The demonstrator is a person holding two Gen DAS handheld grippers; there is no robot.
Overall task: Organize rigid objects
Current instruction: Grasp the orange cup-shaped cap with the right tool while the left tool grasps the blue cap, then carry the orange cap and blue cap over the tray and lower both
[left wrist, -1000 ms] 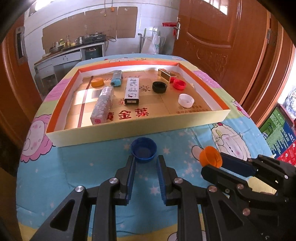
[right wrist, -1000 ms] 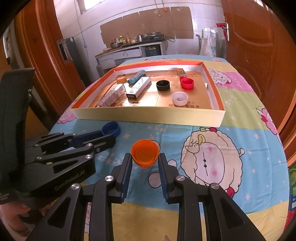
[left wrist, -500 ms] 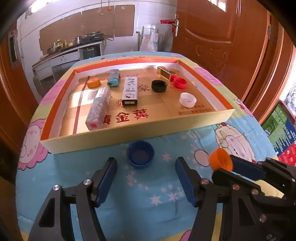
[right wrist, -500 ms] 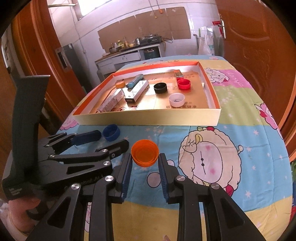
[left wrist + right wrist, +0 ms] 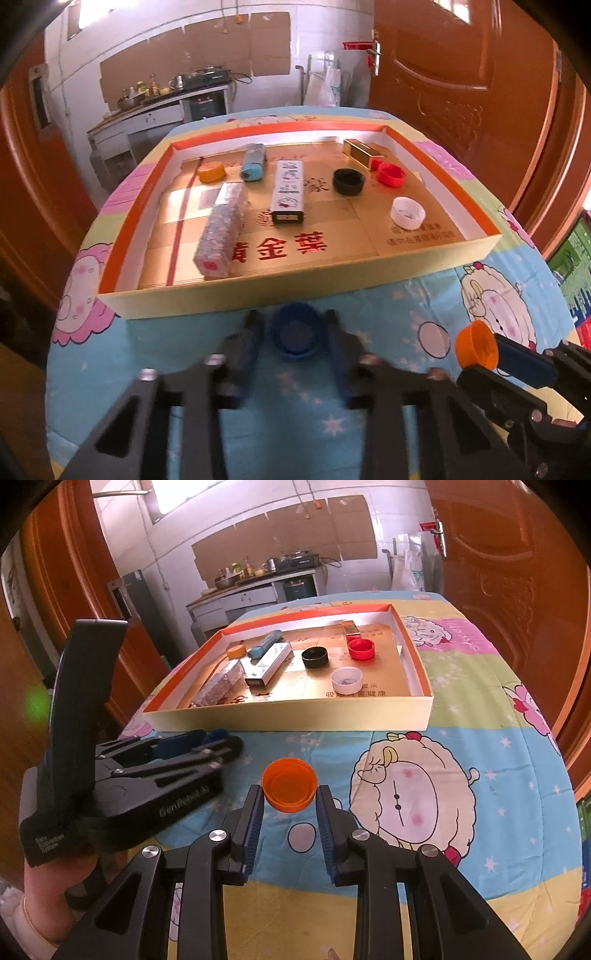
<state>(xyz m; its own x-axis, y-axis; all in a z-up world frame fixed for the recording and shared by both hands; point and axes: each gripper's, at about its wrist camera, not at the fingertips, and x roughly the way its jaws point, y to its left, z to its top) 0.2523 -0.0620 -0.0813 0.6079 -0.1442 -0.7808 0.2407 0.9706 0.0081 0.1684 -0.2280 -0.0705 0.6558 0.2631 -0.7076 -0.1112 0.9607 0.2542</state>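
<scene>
Low in the frame, the left gripper (image 5: 293, 334) tilts downward, its jaws closing around a round blue plastic cap (image 5: 295, 335) just before the shallow cardboard tray's (image 5: 295, 275) near wall. The right gripper (image 5: 290, 801) tilts likewise, jaws clamped on an orange plastic cap (image 5: 290, 789) above the open tabletop (image 5: 498, 760).

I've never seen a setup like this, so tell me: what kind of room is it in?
Most likely a home, by the kitchen: a counter with a stove and bottles stands at the back, carved wooden doors flank it, and the table wears a cartoon-print cloth.
</scene>
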